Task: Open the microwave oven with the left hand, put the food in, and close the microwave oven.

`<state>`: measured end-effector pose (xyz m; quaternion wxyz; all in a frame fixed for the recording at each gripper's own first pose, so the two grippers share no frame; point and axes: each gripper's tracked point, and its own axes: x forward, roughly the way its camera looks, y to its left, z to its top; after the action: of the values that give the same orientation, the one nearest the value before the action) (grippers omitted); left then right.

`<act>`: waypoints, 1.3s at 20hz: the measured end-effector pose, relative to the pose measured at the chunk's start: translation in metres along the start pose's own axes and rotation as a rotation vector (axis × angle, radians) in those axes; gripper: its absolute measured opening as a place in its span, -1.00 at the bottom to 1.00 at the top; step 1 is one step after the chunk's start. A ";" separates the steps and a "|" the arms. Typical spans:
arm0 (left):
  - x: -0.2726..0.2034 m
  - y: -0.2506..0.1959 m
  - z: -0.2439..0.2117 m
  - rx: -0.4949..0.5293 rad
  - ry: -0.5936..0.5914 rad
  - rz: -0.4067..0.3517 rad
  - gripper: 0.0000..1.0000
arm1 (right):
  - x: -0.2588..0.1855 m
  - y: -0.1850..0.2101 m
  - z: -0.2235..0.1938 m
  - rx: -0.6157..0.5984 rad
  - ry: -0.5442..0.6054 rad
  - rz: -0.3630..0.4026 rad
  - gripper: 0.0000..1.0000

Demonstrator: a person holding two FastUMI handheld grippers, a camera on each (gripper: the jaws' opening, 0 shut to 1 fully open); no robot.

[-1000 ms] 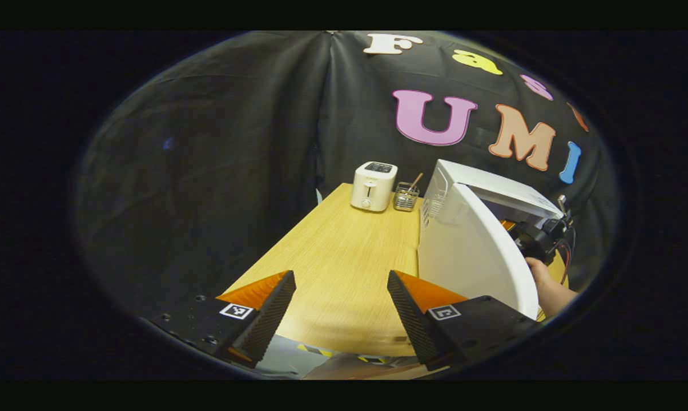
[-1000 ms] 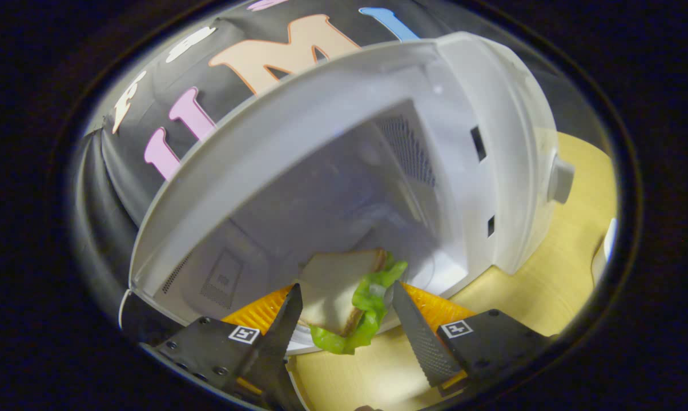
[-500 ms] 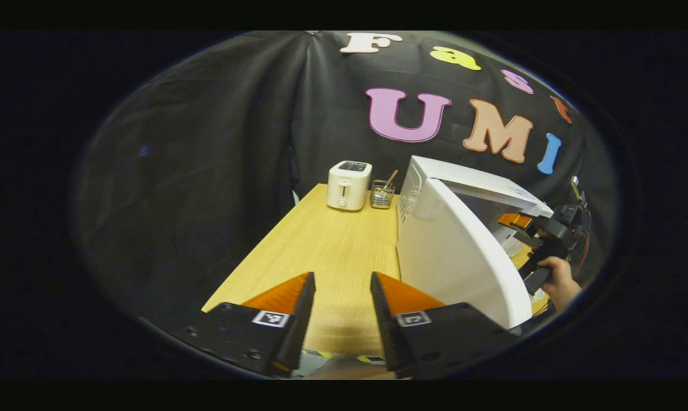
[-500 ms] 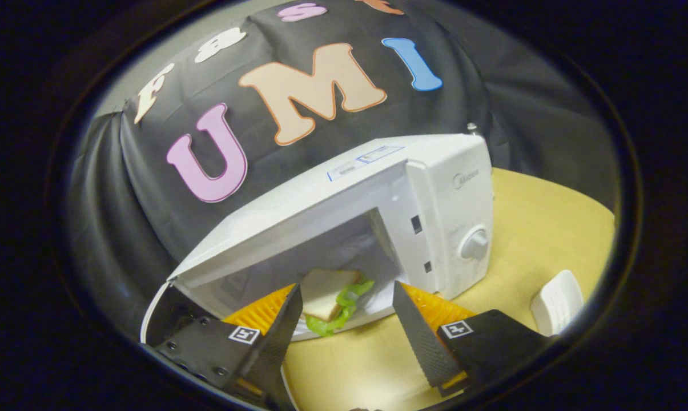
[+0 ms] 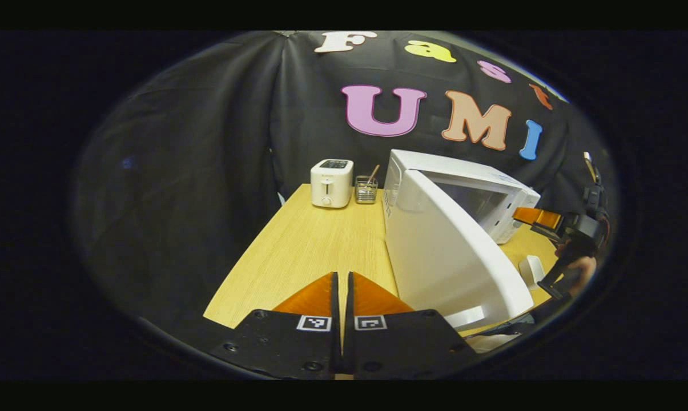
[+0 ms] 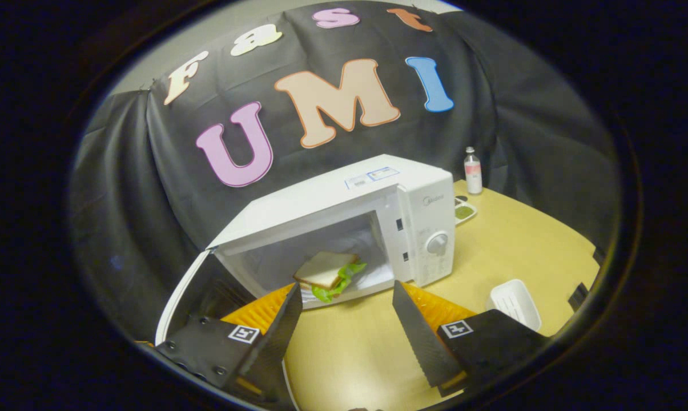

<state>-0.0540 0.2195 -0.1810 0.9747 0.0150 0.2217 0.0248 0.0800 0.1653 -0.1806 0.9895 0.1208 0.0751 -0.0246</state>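
the sandwich (image 6: 328, 274) lay inside the open microwave oven (image 6: 344, 222), on what looked like a white plate near the front of the cavity, with green lettuce hanging toward the opening. the door (image 5: 446, 257) stood swung wide to the oven's left, its outer face turned toward the left hand-held gripper (image 5: 341, 291), which hung over the near edge of the worktop (image 5: 309, 245) with its two fingers pressed together on nothing. the right hand-held gripper (image 6: 346, 308) was off the food, fingers spread wide and empty, in front of the opening; in the left gripper view it showed (image 5: 540, 220) beyond the door, held by a hand (image 5: 578, 268).

what remained, by the look of it, was closing the door, and that was where trouble seemed likeliest. if the right hand-held gripper lingered before the cavity, the swinging door could strike it. the lettuce sat close to the front lip, so a door pushed home hard might pinch it or nudge the plate. the left hand-held gripper would have to push on a smooth, broad panel; a push too near the hinge might leave the latch uncaught, and a hard shove might slide the whole oven back toward the toaster (image 5: 332, 182) and the small wire holder (image 5: 366, 191) behind it. a white dish (image 6: 514, 303) lay on the worktop to the right, clear of the door's path.
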 end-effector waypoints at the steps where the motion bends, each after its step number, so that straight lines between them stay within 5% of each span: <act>1: 0.000 -0.001 0.001 0.006 0.000 -0.008 -0.99 | -0.010 -0.005 0.002 0.000 -0.007 -0.013 0.80; 8: 0.002 -0.016 0.002 0.052 -0.007 -0.067 -0.99 | -0.074 -0.037 -0.002 0.007 -0.030 -0.131 0.80; 17: 0.006 -0.068 -0.009 0.113 0.033 -0.241 -0.99 | -0.115 -0.081 -0.017 0.008 -0.005 -0.252 0.82; 19: 0.008 -0.078 -0.009 0.128 0.040 -0.255 -0.99 | -0.117 -0.090 -0.018 0.002 -0.005 -0.270 0.97; 20: 0.008 -0.083 -0.008 0.132 0.042 -0.261 -0.99 | -0.117 -0.093 -0.017 0.004 -0.002 -0.269 0.82; 22: 0.005 -0.092 -0.010 0.141 0.047 -0.269 -0.99 | -0.116 -0.100 -0.018 0.006 0.011 -0.267 0.97; 26: 0.009 -0.109 -0.004 0.160 0.058 -0.233 -0.98 | -0.104 -0.118 -0.014 0.016 0.038 -0.252 0.82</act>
<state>-0.0430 0.1115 -0.1925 0.9598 0.0659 0.2513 -0.1059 -0.0329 0.0576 -0.2061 0.9760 0.1185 0.1081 -0.1473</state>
